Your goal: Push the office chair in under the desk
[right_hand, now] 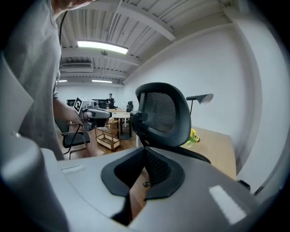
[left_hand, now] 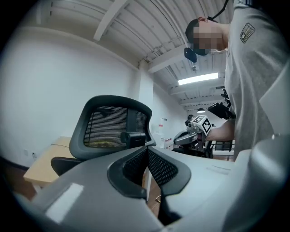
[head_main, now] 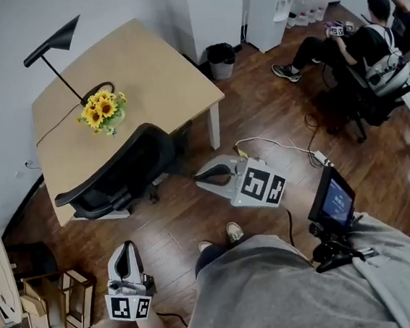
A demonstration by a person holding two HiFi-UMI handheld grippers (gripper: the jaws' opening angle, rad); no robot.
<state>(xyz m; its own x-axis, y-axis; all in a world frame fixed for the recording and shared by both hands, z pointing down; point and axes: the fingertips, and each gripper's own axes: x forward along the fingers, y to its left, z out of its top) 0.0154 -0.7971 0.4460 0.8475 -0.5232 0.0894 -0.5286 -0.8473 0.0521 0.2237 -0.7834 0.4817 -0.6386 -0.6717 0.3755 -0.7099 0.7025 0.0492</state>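
A black mesh-backed office chair stands at the near edge of the light wooden desk, its seat partly under the top. My left gripper is on the chair's near side, apart from it, jaws shut on nothing. My right gripper is to the chair's right, by the desk leg, also shut and empty. In the left gripper view the chair back rises just past the closed left gripper. In the right gripper view the chair stands beyond the closed right gripper.
Sunflowers and a black lamp stand on the desk. A bin and a white unit sit at the back. Two seated people are at right. A wooden rack stands at lower left, and a cable lies on the floor.
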